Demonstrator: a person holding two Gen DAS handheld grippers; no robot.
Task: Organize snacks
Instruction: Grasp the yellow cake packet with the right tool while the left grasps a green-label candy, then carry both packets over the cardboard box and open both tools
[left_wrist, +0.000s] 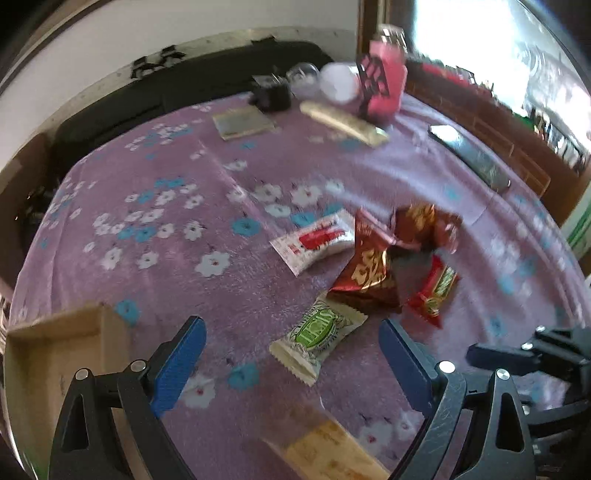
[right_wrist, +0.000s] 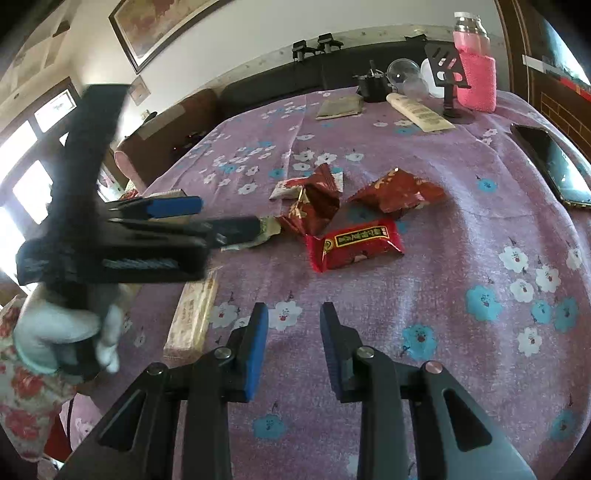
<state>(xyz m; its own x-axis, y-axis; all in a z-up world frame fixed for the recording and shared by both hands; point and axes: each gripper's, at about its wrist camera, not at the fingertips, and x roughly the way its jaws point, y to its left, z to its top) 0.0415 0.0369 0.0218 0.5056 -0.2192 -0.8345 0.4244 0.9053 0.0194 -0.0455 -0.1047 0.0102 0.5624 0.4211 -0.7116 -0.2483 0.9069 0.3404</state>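
Landmark: red pack, mid purple cloth.
Snacks: I count five clustered, two foil bags behind it, white pack, green-label pack.
Obstacle: left gripper wide, straddling green-label pack.
Right gripper: narrow, empty, nearer me.
Box: cardboard, far left; contents unclear.
Clutter: pink bottle, phone beyond.
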